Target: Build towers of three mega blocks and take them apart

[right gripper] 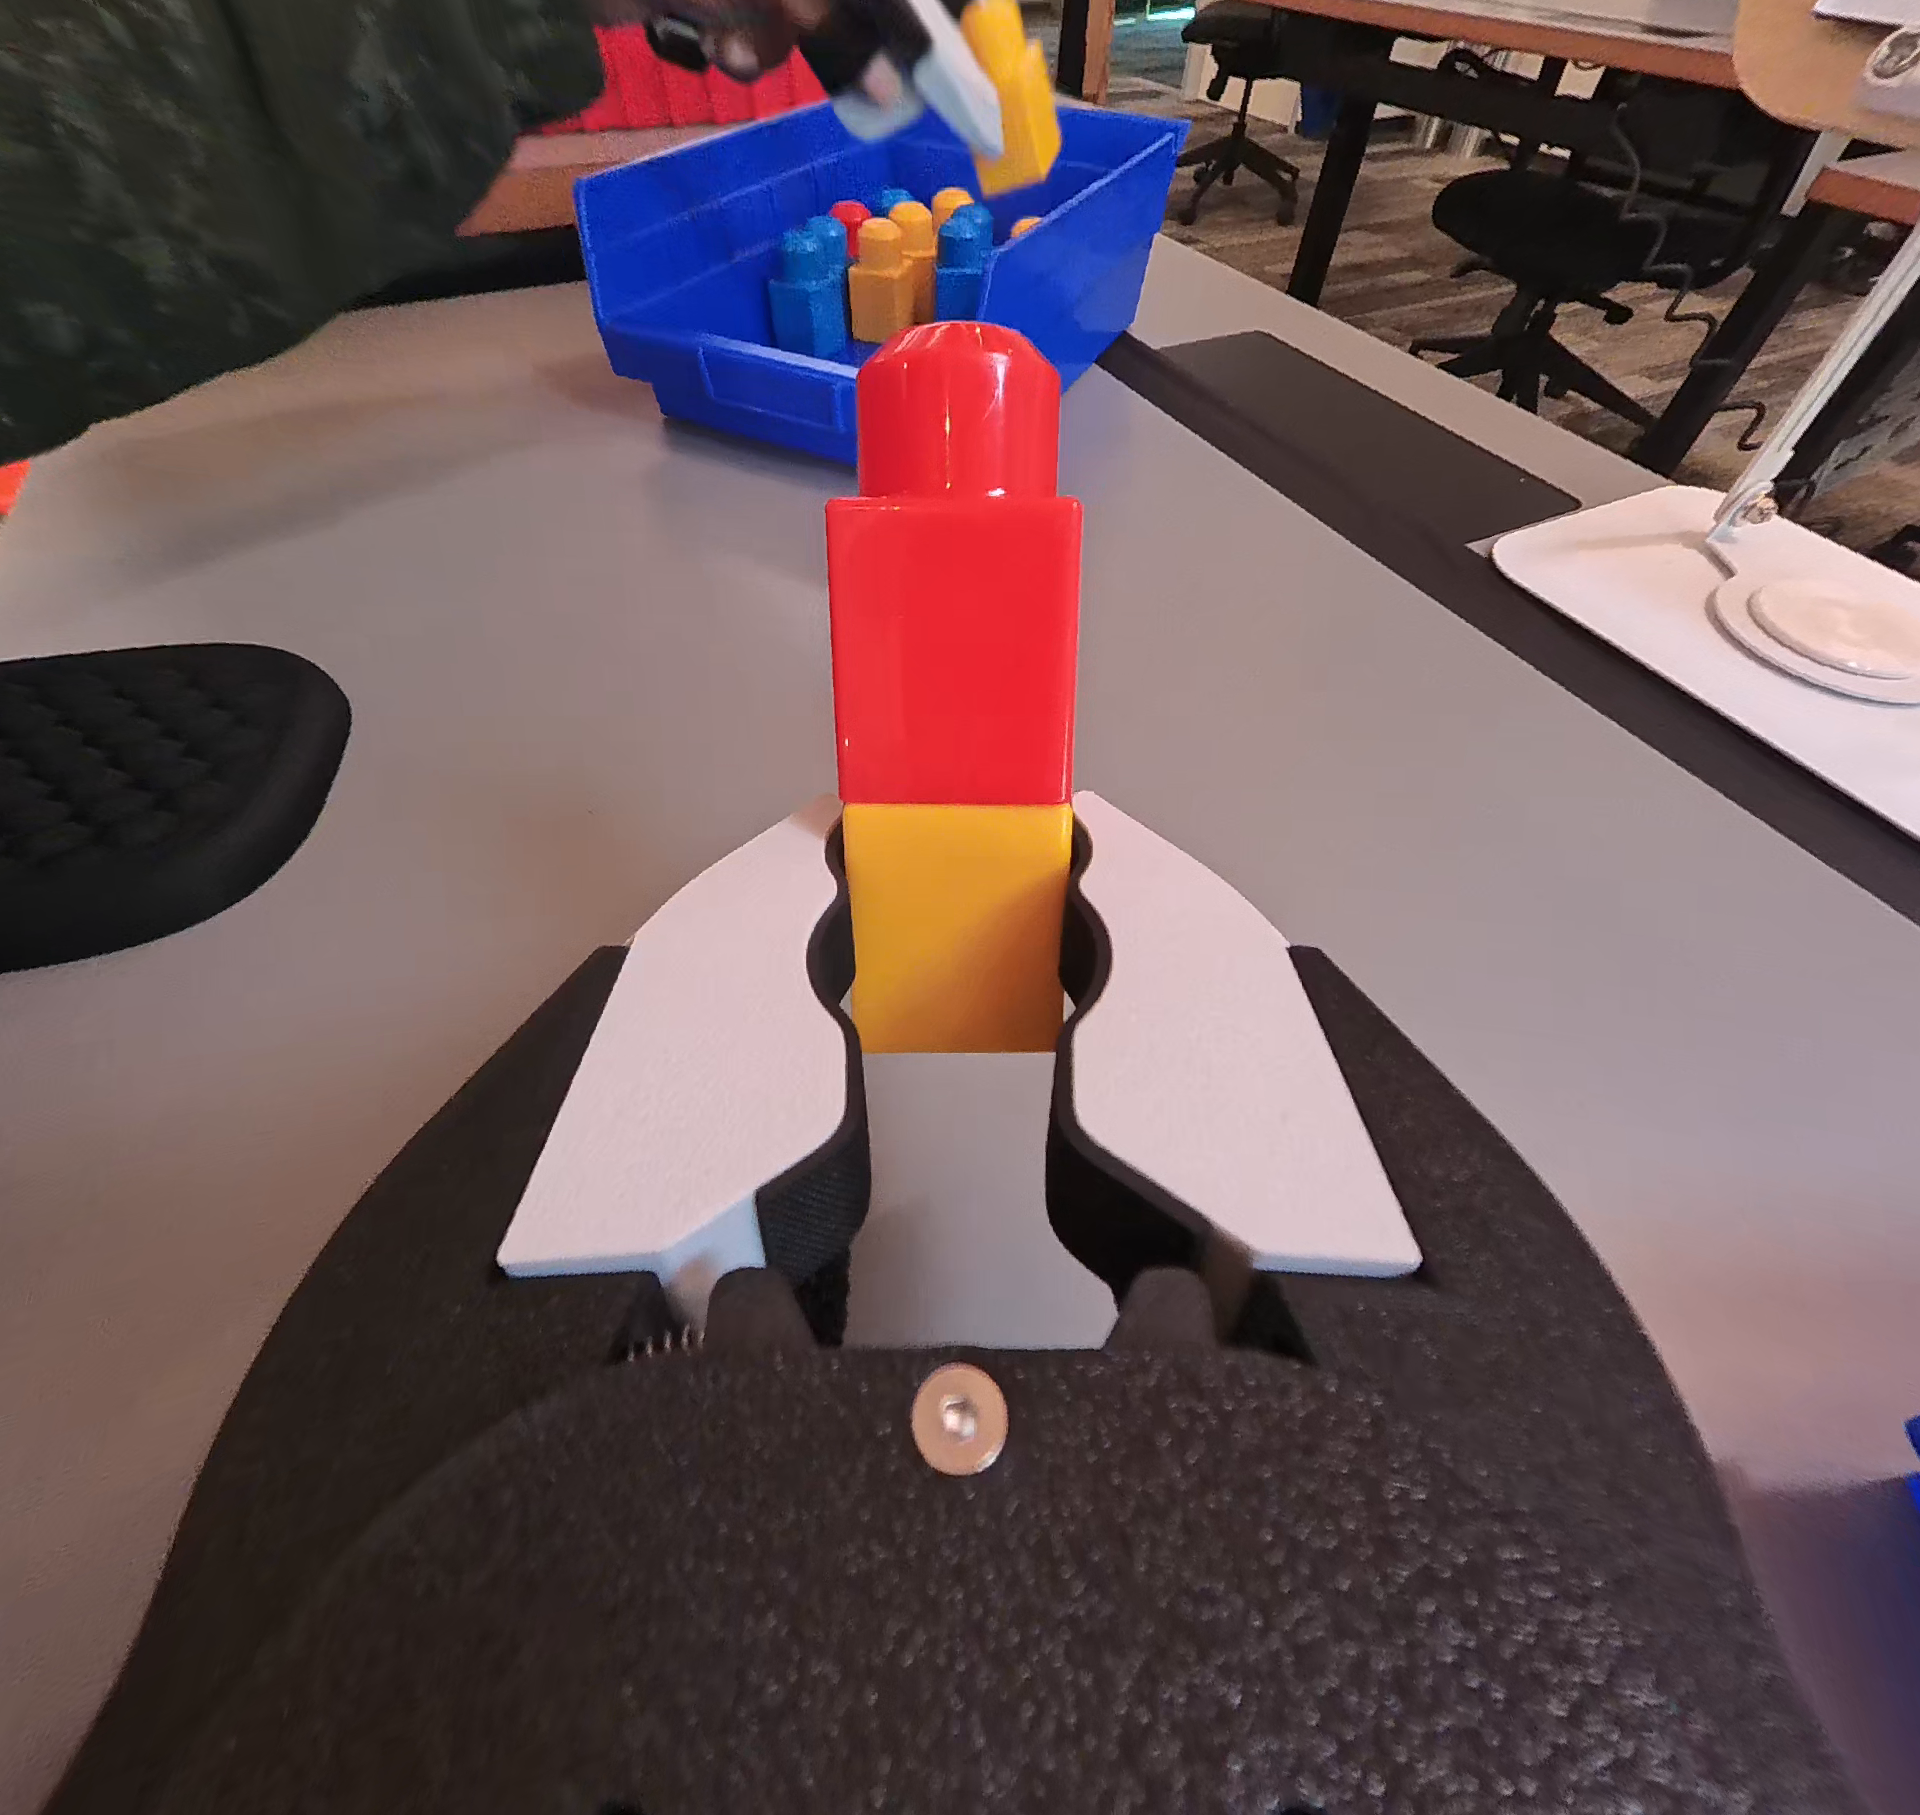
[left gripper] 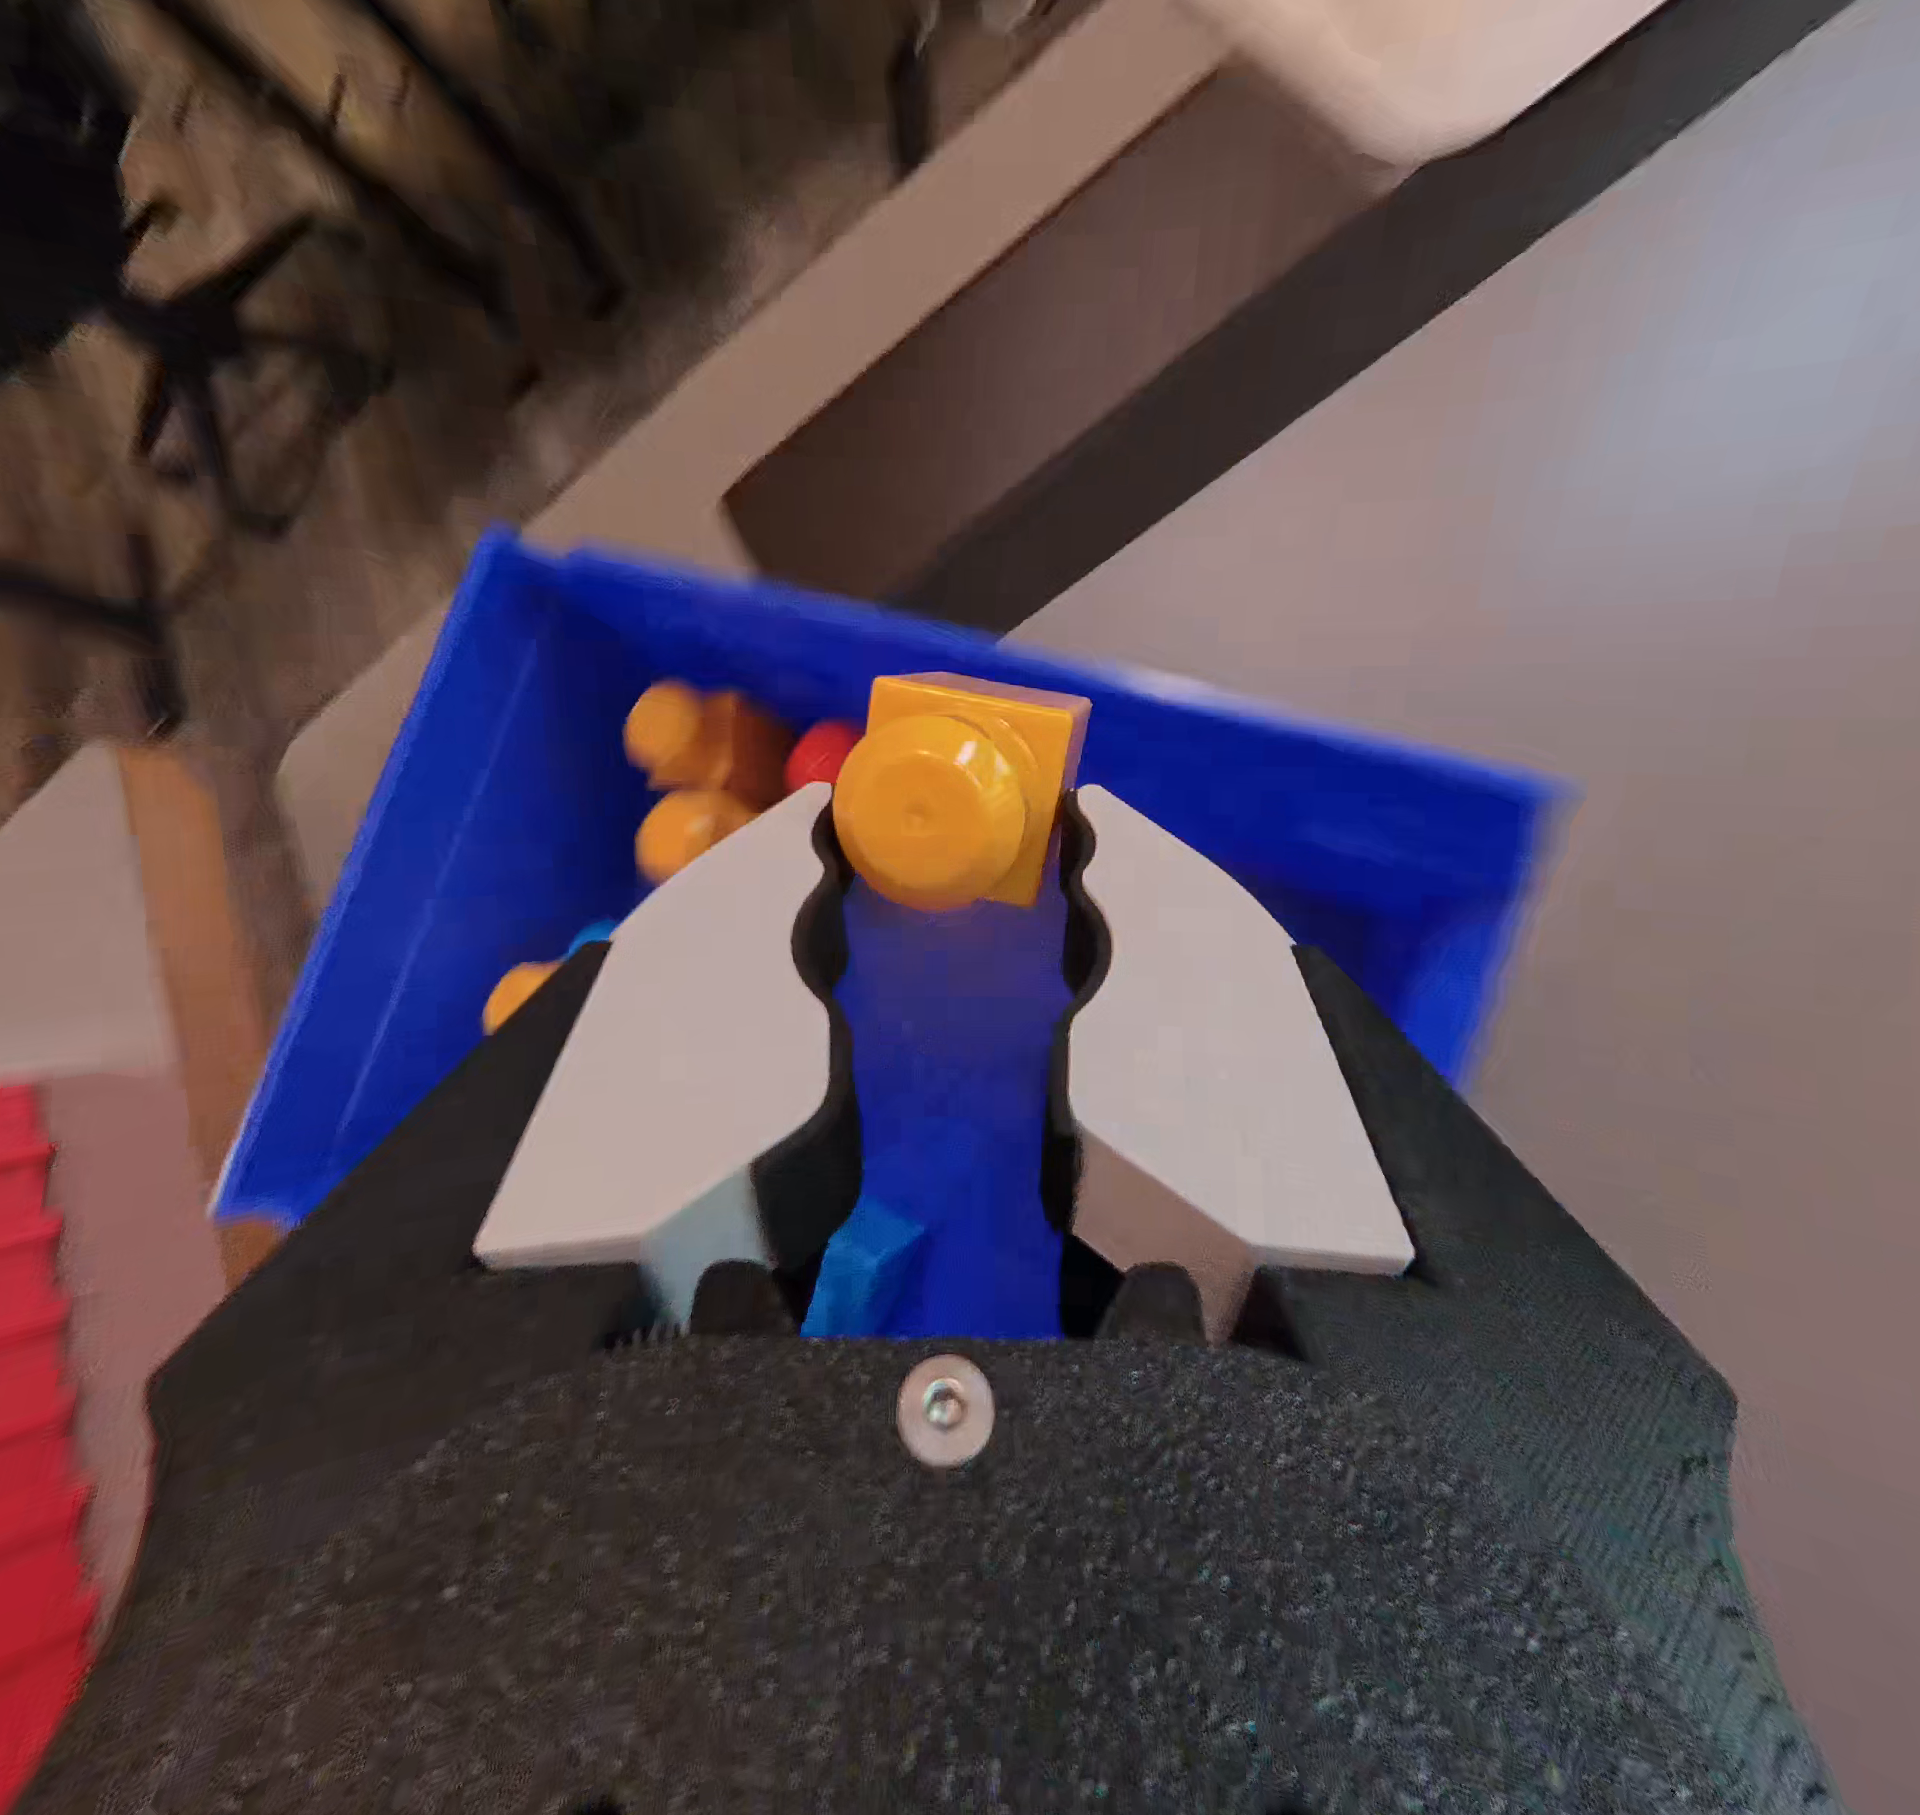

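Clamped in the right gripper point(right gripper: 958, 924), a yellow block point(right gripper: 956, 924) carries a red block point(right gripper: 954, 643) on the table point(right gripper: 520, 560). Over the blue bin point(right gripper: 1081, 238), the left gripper point(left gripper: 951, 809) grips another yellow block point(left gripper: 956, 794). Next, seemingly: seat it squarely on red.

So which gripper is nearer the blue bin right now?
Left. The left gripper hangs right above the blue bin, shut on a yellow block. The right gripper sits farther back on the table, holding the red-and-yellow stack.
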